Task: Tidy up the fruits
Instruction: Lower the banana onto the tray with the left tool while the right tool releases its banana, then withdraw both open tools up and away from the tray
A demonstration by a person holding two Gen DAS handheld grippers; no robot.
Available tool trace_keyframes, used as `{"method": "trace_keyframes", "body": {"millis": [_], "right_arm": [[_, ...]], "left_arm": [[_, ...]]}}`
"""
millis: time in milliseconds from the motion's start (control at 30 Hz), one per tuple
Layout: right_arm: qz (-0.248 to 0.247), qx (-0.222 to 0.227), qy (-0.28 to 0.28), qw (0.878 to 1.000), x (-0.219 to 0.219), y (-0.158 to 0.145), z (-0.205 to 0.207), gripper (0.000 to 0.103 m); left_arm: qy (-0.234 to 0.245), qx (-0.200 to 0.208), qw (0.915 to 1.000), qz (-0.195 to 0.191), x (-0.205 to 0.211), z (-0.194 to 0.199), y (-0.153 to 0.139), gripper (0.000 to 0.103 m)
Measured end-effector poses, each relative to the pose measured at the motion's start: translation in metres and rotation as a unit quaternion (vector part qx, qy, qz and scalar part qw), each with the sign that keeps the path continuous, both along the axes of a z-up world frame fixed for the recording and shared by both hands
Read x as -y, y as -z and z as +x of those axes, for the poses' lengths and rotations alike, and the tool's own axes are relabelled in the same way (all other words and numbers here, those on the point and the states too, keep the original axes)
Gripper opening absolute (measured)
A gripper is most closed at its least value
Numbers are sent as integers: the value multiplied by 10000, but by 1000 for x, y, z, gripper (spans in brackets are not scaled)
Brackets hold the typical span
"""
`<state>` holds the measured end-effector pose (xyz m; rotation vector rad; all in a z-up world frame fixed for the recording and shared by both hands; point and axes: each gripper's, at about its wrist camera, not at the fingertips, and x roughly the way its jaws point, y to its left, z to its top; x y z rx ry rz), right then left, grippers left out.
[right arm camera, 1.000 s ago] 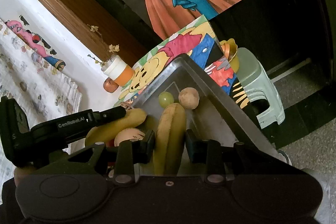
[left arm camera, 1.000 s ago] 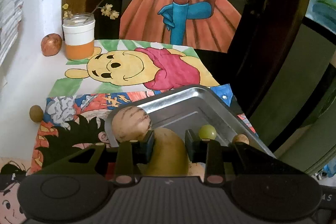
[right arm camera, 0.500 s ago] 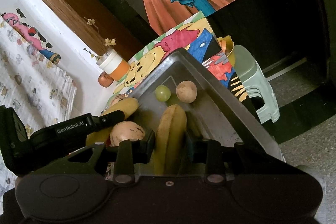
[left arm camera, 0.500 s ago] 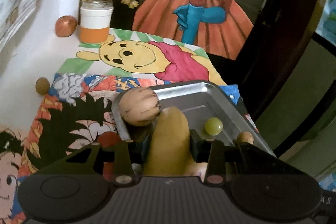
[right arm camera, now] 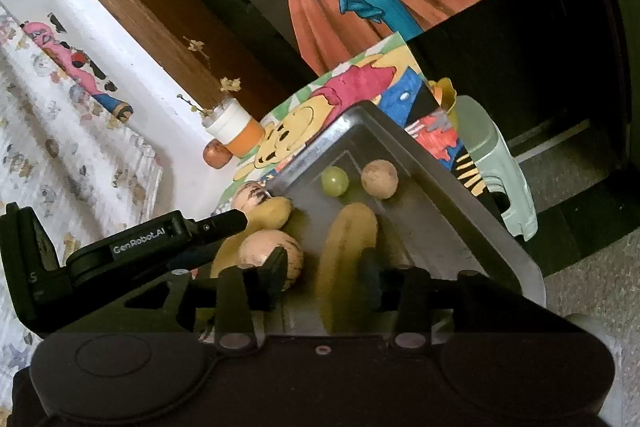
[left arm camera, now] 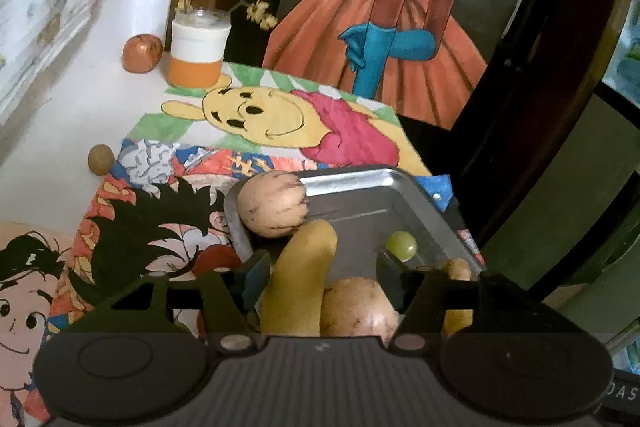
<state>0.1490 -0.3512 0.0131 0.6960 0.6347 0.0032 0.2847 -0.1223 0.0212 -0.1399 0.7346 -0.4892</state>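
Note:
A metal tray (left arm camera: 372, 195) holds two yellow bananas, two striped tan fruits, a green grape (left arm camera: 401, 245) and a small brown fruit (right arm camera: 379, 179). My left gripper (left arm camera: 324, 277) is open, jaws spread around one banana (left arm camera: 304, 275) and a tan fruit (left arm camera: 358, 307). Another tan fruit (left arm camera: 274, 205) sits at the tray's near-left corner. My right gripper (right arm camera: 326, 277) is open around the second banana (right arm camera: 346, 255), which lies in the tray (right arm camera: 440, 211). The left gripper (right arm camera: 224, 227) shows in the right wrist view over the first banana (right arm camera: 268, 215).
A white and orange jar (left arm camera: 198, 47) with dry twigs stands at the back, a red apple (left arm camera: 142, 53) beside it. A small brown fruit (left arm camera: 101, 159) lies on the white surface left of the coloured drawings (left arm camera: 280, 123). A green stool (right arm camera: 500, 163) stands right of the tray.
Both grippers have opened, each letting go of its banana in the tray. The left gripper has shifted left and back, and a second tan fruit now shows between its jaws.

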Motion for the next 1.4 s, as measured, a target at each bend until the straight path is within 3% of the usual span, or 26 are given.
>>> {"method": "trace_keyframes", "body": {"millis": [267, 333, 500, 633, 933, 1267, 1400], "right_arm": [[-201, 157, 63, 9997, -9, -20, -21, 64], [-268, 214, 75, 9994, -11, -26, -27, 72], [-538, 325, 91, 9980, -19, -40, -42, 88], [-672, 348, -28, 9971, -25, -46, -51, 102], [-887, 7, -499, 9948, -43, -49, -64, 102], [-922, -924, -1021, 9862, -65, -33, -72, 102], [-1082, -1080, -1231, 9805, -79, -28, -76, 102]], "left_arm": [[-113, 283, 9995, -127, -7, -29, -20, 88], [-180, 379, 9990, -173, -13, -39, -25, 95], [-404, 493, 9977, -223, -26, -63, -33, 103], [-593, 549, 9966, -189, -38, -85, -37, 103], [-1158, 252, 9925, 313, -66, -125, -46, 103], [-1152, 274, 9899, 776, -78, -159, -43, 103], [-1253, 223, 9851, 1158, -80, -166, -39, 103]]}}
